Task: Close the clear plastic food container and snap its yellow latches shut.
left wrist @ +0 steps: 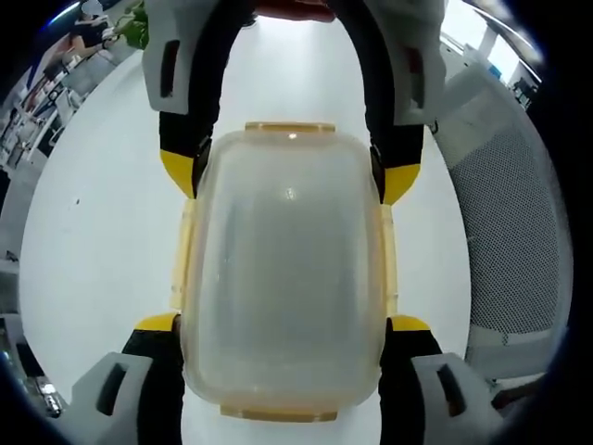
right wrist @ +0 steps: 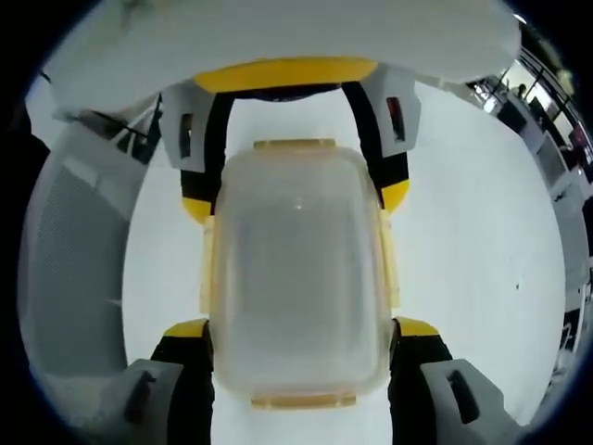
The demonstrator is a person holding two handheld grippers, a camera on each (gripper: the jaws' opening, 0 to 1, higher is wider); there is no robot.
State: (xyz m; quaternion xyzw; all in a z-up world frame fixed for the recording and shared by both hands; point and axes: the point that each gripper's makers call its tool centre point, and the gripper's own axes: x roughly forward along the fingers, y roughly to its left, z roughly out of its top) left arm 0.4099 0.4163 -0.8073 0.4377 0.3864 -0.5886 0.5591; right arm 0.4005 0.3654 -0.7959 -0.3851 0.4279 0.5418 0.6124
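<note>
The clear plastic container point(left wrist: 287, 269) lies on the white table point(left wrist: 102, 232) with its lid on. Yellow latches run along its long sides point(left wrist: 185, 250) and its short ends point(left wrist: 289, 127). My left gripper point(left wrist: 283, 324) comes up from the bottom of the left gripper view, its yellow-tipped jaws pressed against both sides of the container's near end. My right gripper point(left wrist: 289, 176) reaches in from the top and clamps the far end. In the right gripper view, the container point(right wrist: 296, 278) sits between the right gripper point(right wrist: 301, 329) and the left gripper point(right wrist: 296, 199).
A grey mesh chair back point(left wrist: 510, 241) stands beside the table, also seen in the right gripper view point(right wrist: 74, 269). Desks and windows show far off at the room's edge point(right wrist: 547, 111).
</note>
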